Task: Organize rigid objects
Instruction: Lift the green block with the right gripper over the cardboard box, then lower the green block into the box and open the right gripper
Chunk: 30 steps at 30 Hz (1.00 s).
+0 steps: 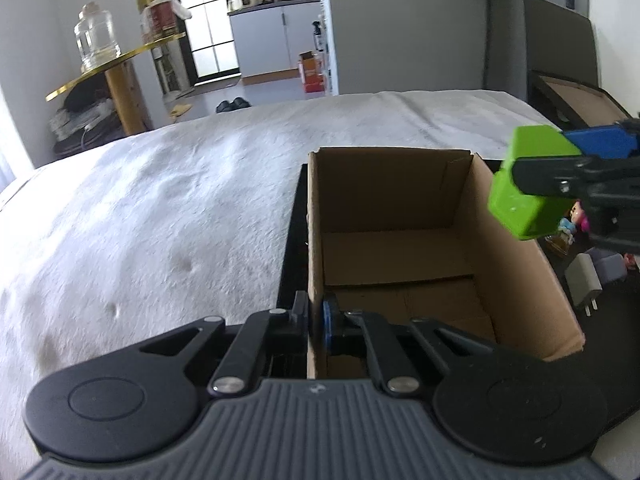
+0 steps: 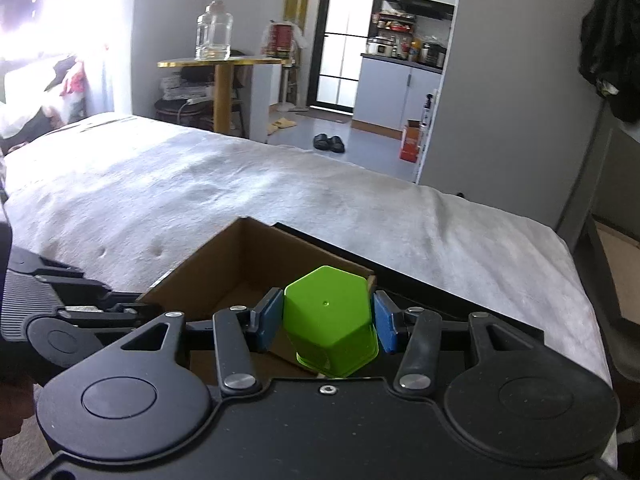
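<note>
green cup [image 2: 330, 320] | brown box [image 1: 400, 208] | blue-padded black tongs [image 2: 327, 322] | white blanket [image 1: 160, 200]

You get bright daylight, blown-out glare from the window [image 2: 48, 4] at left, soft blur throughout, fisheye-bent dark corners.

Grey-walled room, white bedspread [image 2: 280, 184] (gold side table [image 2: 220, 63] beyond).

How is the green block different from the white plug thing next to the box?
The green block is bright green and chunky with flat sides; the white plug is pale and has metal prongs. The green block is held up in the right gripper; the white plug lies beside the cardboard box. Both are hard.
</note>
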Motion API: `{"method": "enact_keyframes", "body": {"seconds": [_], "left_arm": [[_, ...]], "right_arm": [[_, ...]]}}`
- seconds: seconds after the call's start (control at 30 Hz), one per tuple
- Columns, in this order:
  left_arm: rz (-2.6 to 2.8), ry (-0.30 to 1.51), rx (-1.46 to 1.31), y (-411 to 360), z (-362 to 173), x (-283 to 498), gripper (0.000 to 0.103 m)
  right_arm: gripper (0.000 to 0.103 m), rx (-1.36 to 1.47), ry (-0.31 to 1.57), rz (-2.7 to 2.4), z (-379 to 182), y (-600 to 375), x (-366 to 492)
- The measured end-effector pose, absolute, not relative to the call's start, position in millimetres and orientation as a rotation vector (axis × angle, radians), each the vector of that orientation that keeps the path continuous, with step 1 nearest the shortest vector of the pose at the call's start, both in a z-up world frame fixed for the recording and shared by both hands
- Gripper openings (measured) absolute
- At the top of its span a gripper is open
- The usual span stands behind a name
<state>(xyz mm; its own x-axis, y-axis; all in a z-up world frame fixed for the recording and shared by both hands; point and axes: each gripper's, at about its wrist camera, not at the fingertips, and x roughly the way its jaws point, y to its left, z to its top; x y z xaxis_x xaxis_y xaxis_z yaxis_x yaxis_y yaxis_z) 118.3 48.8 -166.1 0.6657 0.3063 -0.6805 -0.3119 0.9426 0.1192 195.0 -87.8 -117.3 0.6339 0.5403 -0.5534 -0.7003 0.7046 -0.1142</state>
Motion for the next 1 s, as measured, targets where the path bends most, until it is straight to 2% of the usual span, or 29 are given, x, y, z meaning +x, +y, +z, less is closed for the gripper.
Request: {"method": "enact_keyframes", "body": {"seconds": [0.67,0.7,0.73,0.77,1.0], "left_arm": [[0.344,0.797,-0.080,55.3,-166.8,136.0,0.008],[0.347,0.798,-0.081,55.9,-167.3,136.5,0.008],[0.350,0.800,-0.083,55.8,-167.3,136.6,0.008],[0.351,0.801,-0.085,56.2,-167.4,136.6,0.009],[0.371,0.803,-0.080,52.8,-167.7,136.4,0.009]], "right_arm": [[0.048,-0.496,0.466,0.844,-137.3,-54.1,204.9],[0.055,-0.515,0.457,0.841,-138.2,-51.0,205.0],[0.069,-0.541,0.448,0.817,-139.9,-47.7,204.8],[0.073,-0.565,0.435,0.791,-141.3,-46.0,204.3],[0.075,-0.538,0.482,0.774,-143.3,-59.4,201.9]]}}
